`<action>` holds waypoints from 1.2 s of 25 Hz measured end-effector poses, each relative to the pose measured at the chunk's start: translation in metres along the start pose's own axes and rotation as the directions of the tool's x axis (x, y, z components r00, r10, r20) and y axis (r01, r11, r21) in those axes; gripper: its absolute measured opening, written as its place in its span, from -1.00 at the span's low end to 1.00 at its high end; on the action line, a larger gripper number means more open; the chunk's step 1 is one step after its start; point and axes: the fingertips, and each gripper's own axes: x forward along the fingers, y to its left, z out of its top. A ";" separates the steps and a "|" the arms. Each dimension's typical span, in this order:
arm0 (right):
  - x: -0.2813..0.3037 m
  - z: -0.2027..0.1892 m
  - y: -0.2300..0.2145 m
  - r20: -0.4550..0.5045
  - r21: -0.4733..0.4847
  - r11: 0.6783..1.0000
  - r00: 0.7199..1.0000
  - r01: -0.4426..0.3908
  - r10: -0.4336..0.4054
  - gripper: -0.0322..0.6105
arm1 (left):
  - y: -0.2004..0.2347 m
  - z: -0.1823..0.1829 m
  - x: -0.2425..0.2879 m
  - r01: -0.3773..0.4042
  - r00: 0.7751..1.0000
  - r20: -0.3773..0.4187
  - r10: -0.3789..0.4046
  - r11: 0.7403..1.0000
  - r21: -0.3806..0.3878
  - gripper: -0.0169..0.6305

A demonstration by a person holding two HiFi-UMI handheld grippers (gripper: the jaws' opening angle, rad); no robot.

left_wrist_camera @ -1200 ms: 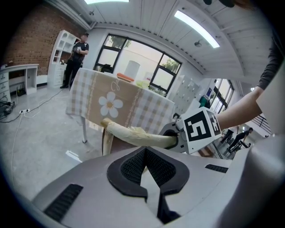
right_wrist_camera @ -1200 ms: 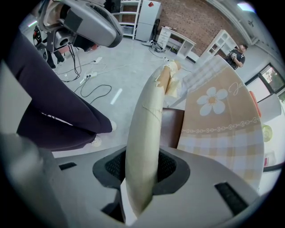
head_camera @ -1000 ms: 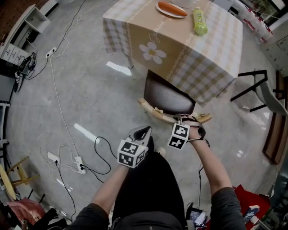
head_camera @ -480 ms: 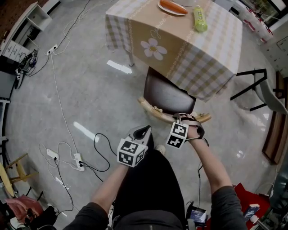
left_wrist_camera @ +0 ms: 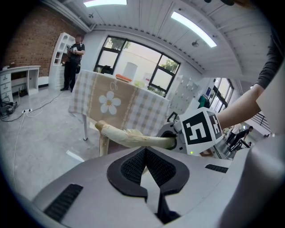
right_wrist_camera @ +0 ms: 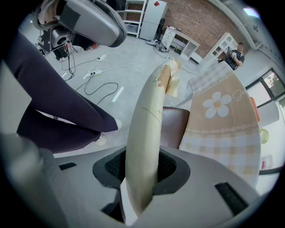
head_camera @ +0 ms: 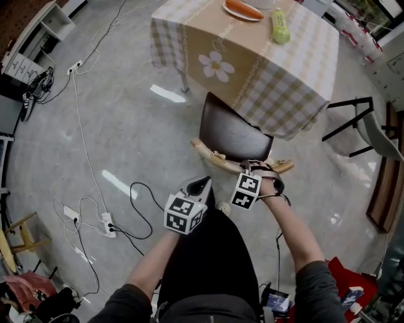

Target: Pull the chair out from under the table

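The chair has a dark brown seat (head_camera: 233, 134) and a curved cream backrest rail (head_camera: 218, 161). Its front tucks under the table (head_camera: 297, 69), which wears a checked cloth with a daisy. My right gripper (head_camera: 260, 169) points steeply down and is shut on the right part of that rail. In the right gripper view the rail (right_wrist_camera: 149, 116) runs between the pads of the right gripper (right_wrist_camera: 143, 171). My left gripper (head_camera: 201, 184) hangs to the left, short of the rail, jaws shut with nothing in them. In the left gripper view the left gripper (left_wrist_camera: 145, 153) faces the rail (left_wrist_camera: 133, 138).
A plate of food (head_camera: 243, 9) and a green bottle (head_camera: 279, 26) lie on the table. A black-framed chair (head_camera: 360, 120) stands at the right. Cables and a power strip (head_camera: 107, 224) trail over the floor at the left. A person (left_wrist_camera: 73, 58) stands far behind the table.
The chair has slid a little further out from under the table with my right gripper on its rail. My left gripper has come back alongside, still shut on nothing.
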 end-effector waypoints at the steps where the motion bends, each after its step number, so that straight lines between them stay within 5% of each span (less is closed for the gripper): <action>1: 0.000 0.001 0.001 -0.001 -0.002 1.000 1.000 -0.001 0.001 -0.54 | 0.000 0.000 -0.001 -0.002 1.000 0.001 0.002 1.000 -0.001 -0.92; 30: -0.009 0.009 0.046 -0.012 -0.043 0.999 1.000 -0.015 0.014 -0.54 | -0.014 -0.011 -0.010 -0.041 0.999 0.026 0.041 0.999 0.004 -0.92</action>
